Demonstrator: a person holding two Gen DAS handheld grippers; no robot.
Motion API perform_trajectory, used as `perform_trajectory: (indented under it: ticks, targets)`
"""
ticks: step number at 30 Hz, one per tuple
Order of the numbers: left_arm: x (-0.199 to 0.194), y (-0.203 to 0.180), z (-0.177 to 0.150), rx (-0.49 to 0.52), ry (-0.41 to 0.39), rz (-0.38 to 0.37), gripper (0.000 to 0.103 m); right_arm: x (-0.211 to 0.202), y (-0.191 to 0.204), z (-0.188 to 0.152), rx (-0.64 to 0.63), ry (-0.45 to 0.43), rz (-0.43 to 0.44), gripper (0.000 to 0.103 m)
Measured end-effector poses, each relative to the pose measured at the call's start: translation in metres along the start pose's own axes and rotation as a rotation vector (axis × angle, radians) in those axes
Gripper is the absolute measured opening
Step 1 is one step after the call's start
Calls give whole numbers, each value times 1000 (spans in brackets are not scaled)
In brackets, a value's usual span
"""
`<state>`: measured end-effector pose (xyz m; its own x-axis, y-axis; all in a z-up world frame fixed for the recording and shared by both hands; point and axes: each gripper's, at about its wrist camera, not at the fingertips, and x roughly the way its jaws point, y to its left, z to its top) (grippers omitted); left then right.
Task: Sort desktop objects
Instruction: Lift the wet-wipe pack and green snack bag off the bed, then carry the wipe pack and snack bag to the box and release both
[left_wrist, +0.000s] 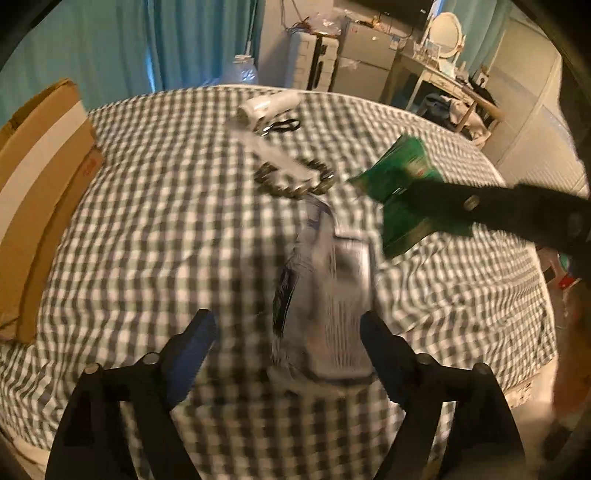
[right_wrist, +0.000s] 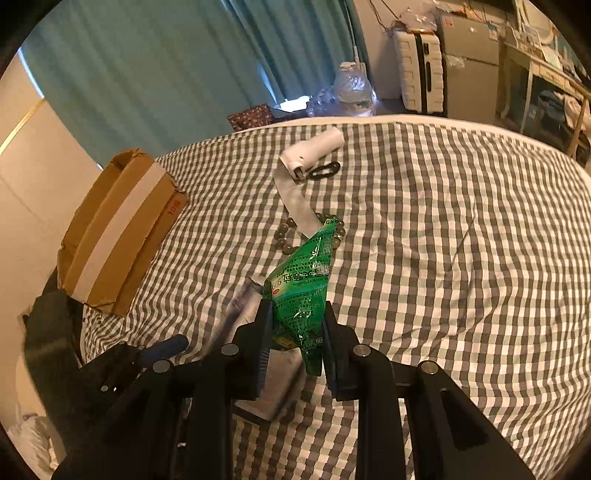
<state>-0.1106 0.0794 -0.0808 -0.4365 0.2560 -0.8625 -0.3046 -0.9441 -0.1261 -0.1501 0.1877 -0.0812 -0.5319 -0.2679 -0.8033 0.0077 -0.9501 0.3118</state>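
Green foil sachet with printed text: you are clamping it between the fingers of the right gripper, lifted clear of the grey-and-white checked cloth. The left gripper is hanging with its jaws spread wide, nothing between them, above a white plastic packet with dark print lying on the cloth.

Remaining on the cloth, apparently unsorted: string of dull round beads; strip of white paper overlapping the beads; white plastic cylindrical device; small black loop-shaped item just beside it. Brown cardboard box with a white band is sitting at the left edge, a likely destination; its contents are not visible. Judged early: one item in hand, several left.

Left wrist view is showing the right gripper from outside, blurred. Right wrist view is giving the sachet's print and the device sharply.
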Motion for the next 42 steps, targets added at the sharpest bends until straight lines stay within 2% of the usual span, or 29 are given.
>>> perform_trajectory:
  ticks: [4, 8, 9, 11, 13, 15, 18, 24, 30, 33, 36, 39, 42]
  targets:
    - [20, -10, 9, 3, 42, -23, 90, 8, -10, 2, 18, 9, 13, 24]
    - [44, -23, 3, 19, 90, -57, 90, 14, -23, 5, 39, 17, 15, 24]
    - [45, -26, 2, 27, 93, -55, 86, 15, -26, 5, 45, 22, 13, 24]
    - [50, -32, -1, 37, 112, -83, 69, 19, -31, 5, 50, 37, -6, 24]
    - [47, -34, -2, 58, 85, -91, 24, 20, -35, 6, 64, 34, 6, 24]
    - [40, -37, -2, 80, 60, -126, 17, 19, -37, 7, 70, 25, 4, 24]
    - [27, -40, 1, 116, 24, -109, 16, 14, -36, 7, 68, 10, 2, 24]
    - [0, -18, 13, 50, -39, -110, 16, 0, -25, 6, 42, -17, -5, 24]
    - [-39, 19, 22, -19, -126, -117, 16, -16, 7, 4, -27, -25, 41, 24]
    - [-58, 47, 33, -54, -174, -92, 16, -20, 35, 10, -82, -31, 96, 24]
    - [-81, 83, 49, -82, -211, -35, 16, -19, 66, 22, -133, -49, 135, 24]
    - [-115, 128, 68, -108, -257, 29, 16, -15, 107, 41, -194, -62, 176, 24]
    - [-142, 167, 76, -137, -286, 76, 16, -9, 155, 64, -232, -70, 254, 24]
